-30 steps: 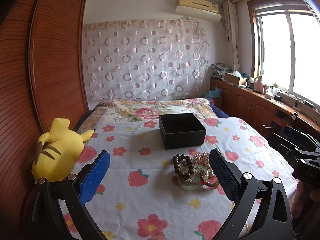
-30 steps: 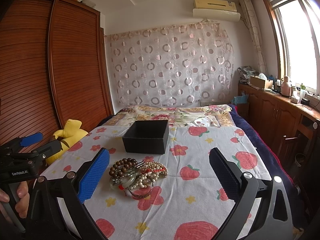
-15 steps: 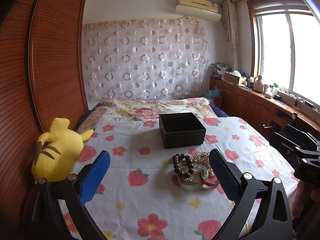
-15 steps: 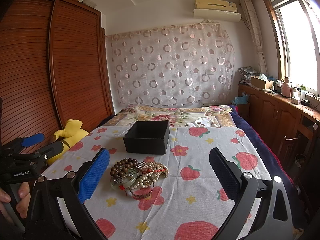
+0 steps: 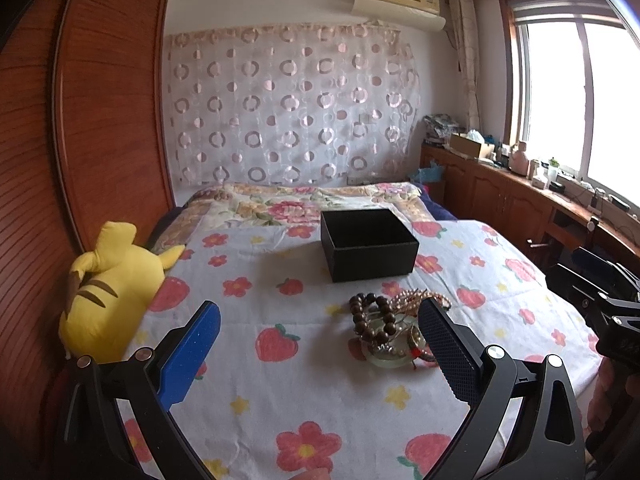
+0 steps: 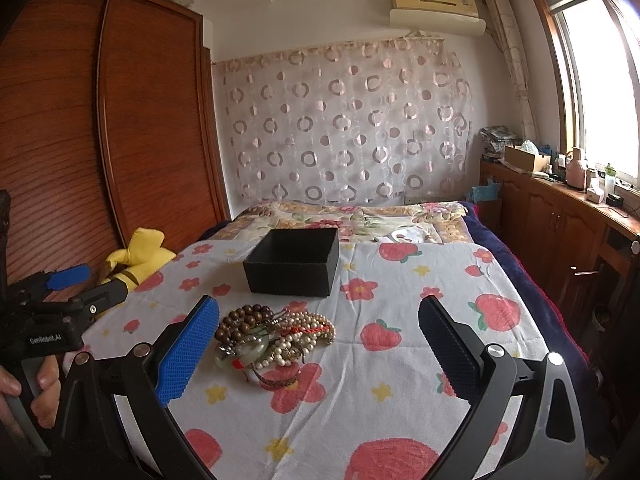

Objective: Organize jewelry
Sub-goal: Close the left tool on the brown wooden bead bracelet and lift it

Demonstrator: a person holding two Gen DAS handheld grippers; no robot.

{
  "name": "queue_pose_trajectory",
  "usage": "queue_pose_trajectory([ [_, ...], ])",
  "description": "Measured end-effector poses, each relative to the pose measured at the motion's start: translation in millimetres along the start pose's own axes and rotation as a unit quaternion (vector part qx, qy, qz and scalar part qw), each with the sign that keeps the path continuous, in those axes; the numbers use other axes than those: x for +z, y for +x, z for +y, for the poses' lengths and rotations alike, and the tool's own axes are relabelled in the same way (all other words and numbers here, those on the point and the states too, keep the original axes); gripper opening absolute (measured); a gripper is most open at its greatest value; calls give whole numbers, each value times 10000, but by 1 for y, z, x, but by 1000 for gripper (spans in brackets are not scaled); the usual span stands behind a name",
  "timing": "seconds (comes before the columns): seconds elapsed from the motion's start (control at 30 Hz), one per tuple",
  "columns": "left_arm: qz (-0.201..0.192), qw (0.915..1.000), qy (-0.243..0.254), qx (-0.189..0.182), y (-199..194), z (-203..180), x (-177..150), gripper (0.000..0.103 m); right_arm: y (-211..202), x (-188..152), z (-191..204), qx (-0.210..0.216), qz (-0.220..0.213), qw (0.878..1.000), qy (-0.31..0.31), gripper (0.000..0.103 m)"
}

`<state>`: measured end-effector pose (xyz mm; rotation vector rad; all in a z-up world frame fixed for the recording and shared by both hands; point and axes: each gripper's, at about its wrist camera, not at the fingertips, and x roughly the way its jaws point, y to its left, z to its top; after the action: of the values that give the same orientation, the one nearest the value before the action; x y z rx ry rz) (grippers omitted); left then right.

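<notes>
Jewelry pile (image 6: 272, 336) (dark wood beads, pearl strands, jade bangle, red cord) sits on the strawberry-print bedspread (image 6: 400, 392), just in front of the open black box (image 6: 294, 268), not touching it. Left gripper (image 5: 320, 354) spread wide, nothing between fingers, pile near its right finger. Right gripper (image 6: 320, 354) also wide & empty, pile by its left finger. Yellow plush (image 5: 108, 284) well left of box, against the wardrobe (image 5: 100, 112).

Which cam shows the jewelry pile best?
Right wrist: the jewelry pile lies unobstructed between its open tool's fingers. In left wrist, that tool's right finger covers part of the pile's right side.
</notes>
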<state>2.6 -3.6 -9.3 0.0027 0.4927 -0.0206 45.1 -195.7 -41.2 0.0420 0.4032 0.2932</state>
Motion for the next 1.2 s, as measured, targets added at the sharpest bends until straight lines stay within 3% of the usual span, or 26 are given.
queue_pose_trajectory([
  [0.23,385,9990,-14,-225,28,11,-12,95,18,-14,-10,169,243,9995,-103,100],
  [0.33,531,9980,32,-347,38,12,-18,95,28,-21,-16,258,437,9987,-104,93],
  [0.57,887,9930,-9,-782,67,12,-25,94,50,-36,-14,471,832,9951,-262,86],
  [0.93,1628,9741,-252,-1552,128,5,-15,41,69,-52,6,787,1206,9885,-452,83],
  [1.07,1902,9669,-408,-1650,155,6,-15,34,67,-50,9,809,1228,9878,-516,83],
  [1.2,2174,9554,-673,-1882,175,13,-17,33,67,-49,9,810,1230,9877,-525,83],
])
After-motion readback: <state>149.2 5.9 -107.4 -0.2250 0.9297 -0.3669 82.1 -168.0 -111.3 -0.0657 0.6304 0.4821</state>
